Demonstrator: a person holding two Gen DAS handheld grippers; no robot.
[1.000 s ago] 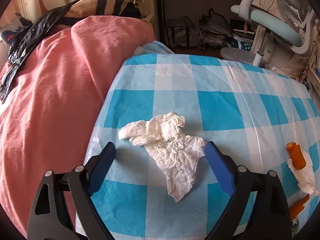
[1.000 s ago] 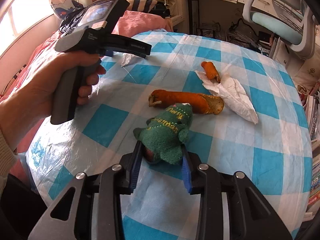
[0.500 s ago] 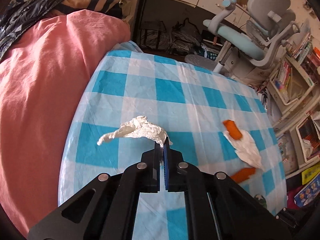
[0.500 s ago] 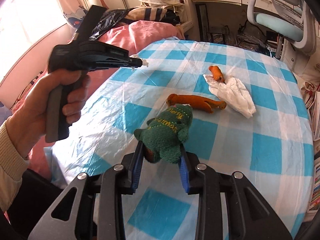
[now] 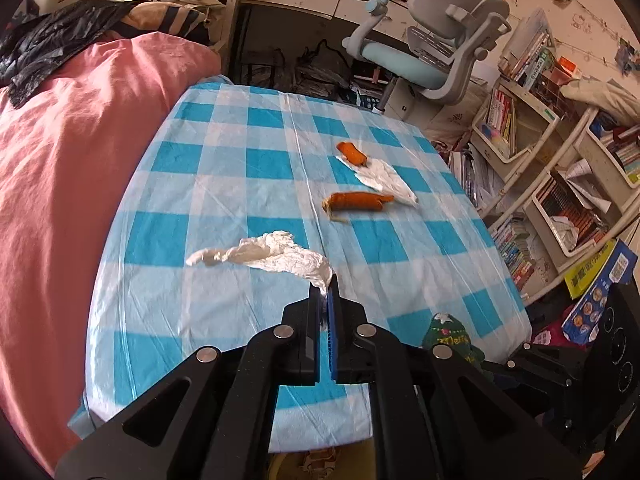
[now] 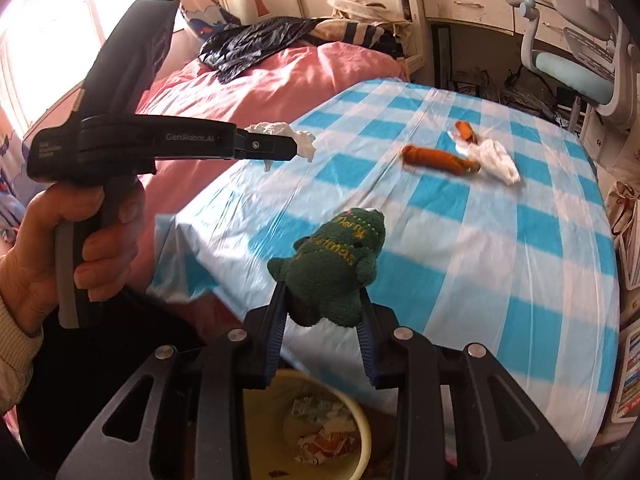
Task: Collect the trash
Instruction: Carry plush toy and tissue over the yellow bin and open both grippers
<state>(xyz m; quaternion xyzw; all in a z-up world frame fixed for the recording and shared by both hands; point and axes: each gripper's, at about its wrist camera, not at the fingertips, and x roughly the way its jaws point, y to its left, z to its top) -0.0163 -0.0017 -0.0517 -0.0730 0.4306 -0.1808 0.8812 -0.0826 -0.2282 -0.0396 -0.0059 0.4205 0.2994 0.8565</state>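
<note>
My right gripper has its blue pads pressed on either side of a green plush toy with yellow stitched lettering, held off the checked tablecloth near its front edge. Below it I see a yellow bin with scraps inside. To the left, a hand grips the left gripper, whose tips pinch a crumpled white tissue above the cloth. Farther back lie a long carrot, a short carrot piece and another tissue touching them. A pink blanket lies beside the table.
</note>
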